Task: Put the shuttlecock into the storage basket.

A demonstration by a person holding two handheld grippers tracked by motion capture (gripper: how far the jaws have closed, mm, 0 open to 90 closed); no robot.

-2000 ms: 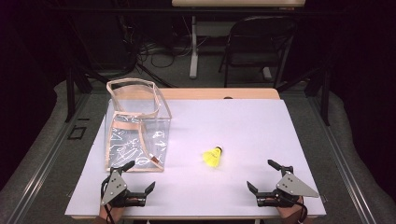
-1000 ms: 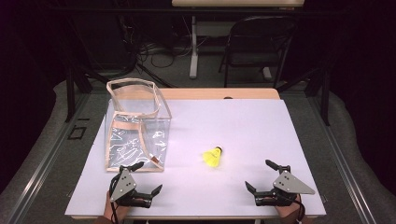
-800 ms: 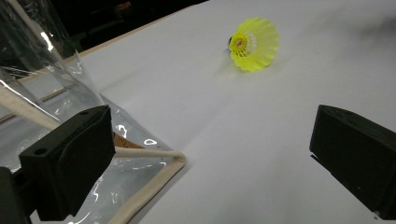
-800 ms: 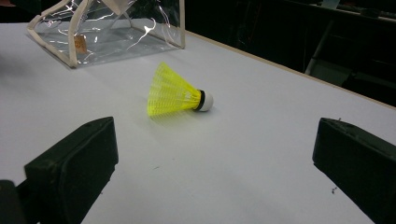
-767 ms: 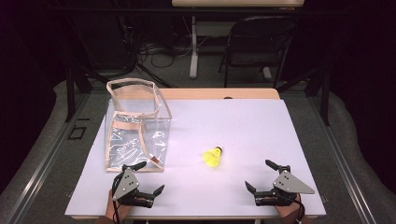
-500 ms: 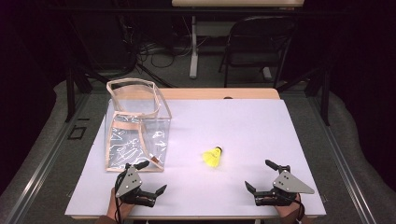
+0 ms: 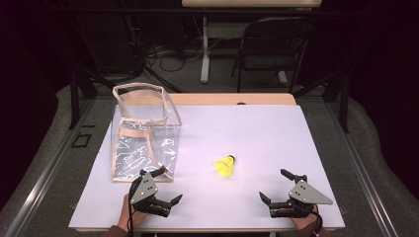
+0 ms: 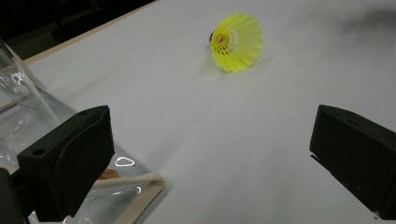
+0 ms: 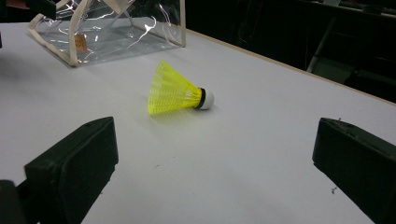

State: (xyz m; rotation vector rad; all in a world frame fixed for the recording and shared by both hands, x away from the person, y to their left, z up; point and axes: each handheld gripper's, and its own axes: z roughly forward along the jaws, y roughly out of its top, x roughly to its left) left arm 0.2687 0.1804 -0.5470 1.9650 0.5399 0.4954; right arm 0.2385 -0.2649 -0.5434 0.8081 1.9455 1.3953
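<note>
Shuttlecock is lying on its side mid-table, about 1 o'clock from my left gripper and 10 o'clock from my right gripper, both spread wide and empty, left looks a bit nearer.

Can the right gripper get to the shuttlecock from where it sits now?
Probably yes. The right gripper is open, and bare table lies between it and the yellow shuttlecock, which lies on its side. The clear bag stands off to the side, out of the path.
</note>
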